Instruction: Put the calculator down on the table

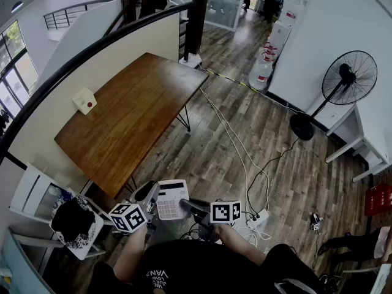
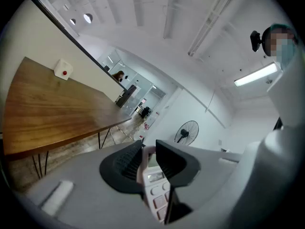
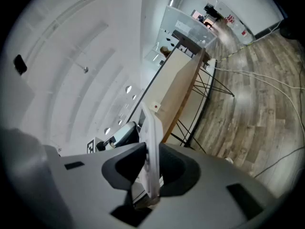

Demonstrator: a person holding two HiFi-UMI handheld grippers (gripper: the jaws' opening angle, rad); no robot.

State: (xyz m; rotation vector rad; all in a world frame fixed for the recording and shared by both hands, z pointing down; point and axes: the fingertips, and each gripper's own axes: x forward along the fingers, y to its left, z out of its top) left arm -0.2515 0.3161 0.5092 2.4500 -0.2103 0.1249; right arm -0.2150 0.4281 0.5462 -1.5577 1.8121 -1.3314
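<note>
A long wooden tabletop (image 1: 131, 112) on thin black legs runs beside a low cream wall, with a small white red-button box (image 1: 85, 100) near its wall edge. Plank floor (image 1: 269, 139) with loose cables (image 1: 236, 146) reaches a standing fan (image 1: 343, 87). The calculator (image 1: 172, 199) is in the air, short of the tabletop's near end. The left gripper (image 1: 154, 202) and right gripper (image 1: 185, 204) each clamp one edge.
</note>
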